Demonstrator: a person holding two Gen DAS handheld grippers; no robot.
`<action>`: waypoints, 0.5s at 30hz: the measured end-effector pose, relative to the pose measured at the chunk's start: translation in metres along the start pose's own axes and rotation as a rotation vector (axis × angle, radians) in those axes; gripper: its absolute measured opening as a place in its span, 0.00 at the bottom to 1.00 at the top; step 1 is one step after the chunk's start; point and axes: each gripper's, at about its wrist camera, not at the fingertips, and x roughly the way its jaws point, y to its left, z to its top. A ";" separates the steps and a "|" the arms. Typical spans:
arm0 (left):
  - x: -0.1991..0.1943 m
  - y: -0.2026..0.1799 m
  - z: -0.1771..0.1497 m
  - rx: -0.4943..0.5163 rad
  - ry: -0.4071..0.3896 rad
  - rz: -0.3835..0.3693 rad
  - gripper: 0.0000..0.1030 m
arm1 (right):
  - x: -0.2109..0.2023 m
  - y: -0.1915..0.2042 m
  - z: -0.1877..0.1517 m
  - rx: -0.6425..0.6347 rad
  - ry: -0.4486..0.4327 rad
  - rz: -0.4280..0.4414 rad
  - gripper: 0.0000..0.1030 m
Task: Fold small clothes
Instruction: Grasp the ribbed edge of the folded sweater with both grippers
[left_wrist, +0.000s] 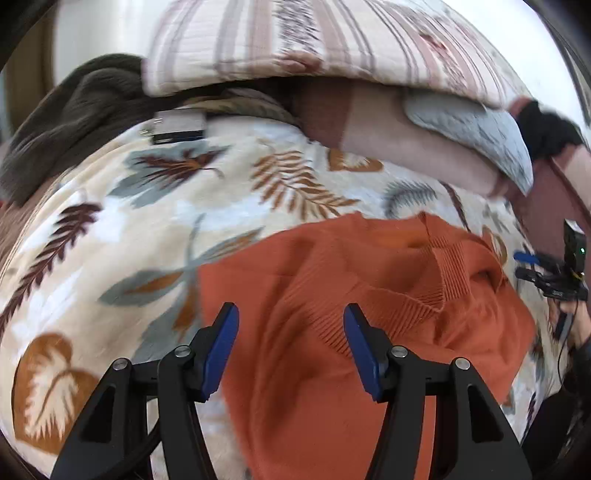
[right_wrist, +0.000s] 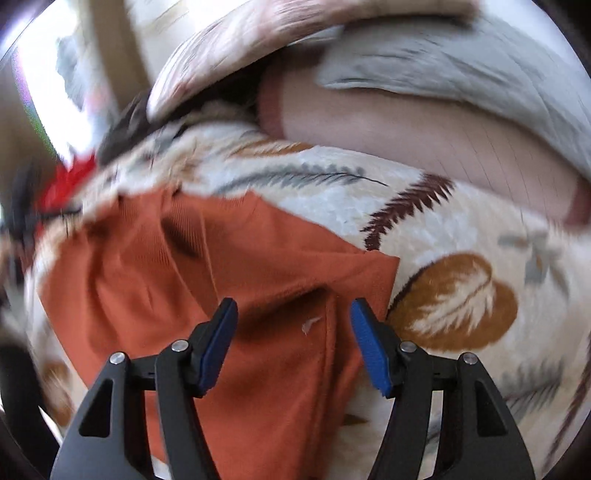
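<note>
The orange knit garment (left_wrist: 332, 295) lies crumpled on the leaf-patterned blanket (left_wrist: 110, 229) that covers the bed, and both of your grippers hang over it. The left gripper (left_wrist: 291, 314) has its fingers apart, with only loose cloth below the gap and nothing pressed between them. The right gripper (right_wrist: 294, 310) is the same: its fingers are apart above a fold near the garment's edge, and they hold nothing.

I judge this garment to be light, soft and a little stretchy. It will sag and follow your hand, and it will not keep any shape by itself. It is not fragile, but a thin pinch may slip out of the knit. So take hold at a firm place, such as a ribbed band or a seam at a corner, and pinch only one layer, because the fleece blanket beneath may come up together with it.

The two views help each other. The left wrist view shows the ribbed band (left_wrist: 439, 273) folded toward the far right side, and also the right gripper at the frame's edge. The right wrist view shows what the left does not: the straight right edge (right_wrist: 391, 280) of the garment against the blanket, and a small pale mark (right_wrist: 309, 325) on the cloth between the fingers.
</note>
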 end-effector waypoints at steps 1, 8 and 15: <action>0.007 -0.006 0.003 0.025 0.008 -0.004 0.58 | 0.008 0.004 0.000 -0.052 0.017 -0.020 0.63; 0.065 -0.032 0.004 0.151 0.137 -0.012 0.42 | 0.048 0.029 0.012 -0.246 0.043 -0.045 0.62; 0.035 0.018 0.025 -0.115 -0.069 0.020 0.05 | 0.038 -0.004 0.048 -0.001 -0.083 -0.023 0.00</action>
